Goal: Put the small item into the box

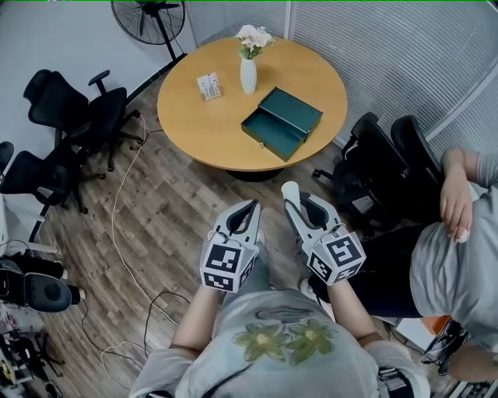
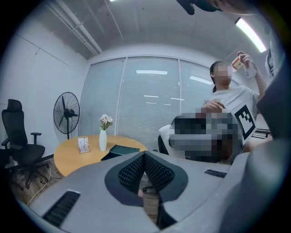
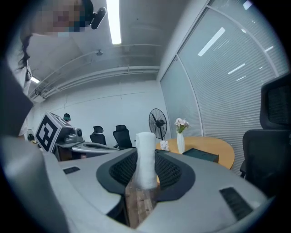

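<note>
An open dark green box lies on the round wooden table, well ahead of both grippers. My right gripper is shut on a small white cylinder, which stands upright between its pads. My left gripper is held beside it with its jaws shut together and nothing between them. Both grippers hover over the wooden floor, short of the table. The box shows on the table in the left gripper view, and the box is also seen far off in the right gripper view.
A white vase with flowers and a small card stand on the table behind the box. Black office chairs stand left, more chairs right. A person sits at the right. A cable lies on the floor; a fan stands at the back.
</note>
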Demonstrator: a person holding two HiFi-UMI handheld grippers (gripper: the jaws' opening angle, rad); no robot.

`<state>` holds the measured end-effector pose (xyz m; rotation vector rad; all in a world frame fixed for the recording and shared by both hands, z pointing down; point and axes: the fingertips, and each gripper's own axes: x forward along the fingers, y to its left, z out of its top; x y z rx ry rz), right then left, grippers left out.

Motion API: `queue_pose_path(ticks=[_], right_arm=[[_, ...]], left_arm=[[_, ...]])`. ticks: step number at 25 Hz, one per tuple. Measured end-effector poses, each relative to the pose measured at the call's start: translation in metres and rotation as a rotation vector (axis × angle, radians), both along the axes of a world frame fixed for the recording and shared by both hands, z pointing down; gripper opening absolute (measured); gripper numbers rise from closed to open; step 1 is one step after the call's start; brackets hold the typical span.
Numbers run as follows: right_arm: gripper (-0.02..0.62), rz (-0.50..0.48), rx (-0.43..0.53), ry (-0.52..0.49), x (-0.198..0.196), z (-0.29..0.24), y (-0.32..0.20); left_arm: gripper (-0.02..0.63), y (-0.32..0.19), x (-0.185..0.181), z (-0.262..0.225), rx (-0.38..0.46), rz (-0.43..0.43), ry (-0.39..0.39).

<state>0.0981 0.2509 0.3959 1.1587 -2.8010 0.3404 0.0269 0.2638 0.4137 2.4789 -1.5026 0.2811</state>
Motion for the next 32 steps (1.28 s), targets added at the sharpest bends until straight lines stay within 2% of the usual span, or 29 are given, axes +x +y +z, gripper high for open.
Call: queue_pose_path(ticks=[7, 17, 23, 32], right_arm=[[0.129, 0.030, 0.013, 0.008, -0.014, -0.010, -0.106], [0.129, 0.059, 0.051, 0.016, -0.041, -0.027, -0.216], [0.129, 0.095, 0.055, 0.021, -0.044, -0.027, -0.255], [0.129, 0.119, 0.051, 0.040, -0.033, -0.024, -0.277]], left_arm=[[0.003, -0.101, -0.020, -0.001, -0.008, 0.012, 0.002], [0.002, -0.207, -0.056, -0.008, 0.005, 0.037, 0.001], [0.003, -0.250, -0.066, -0.009, 0.015, 0.056, -0.001], [0.003, -0.269, -0.065, -0.001, 0.000, 0.065, 0.010]])
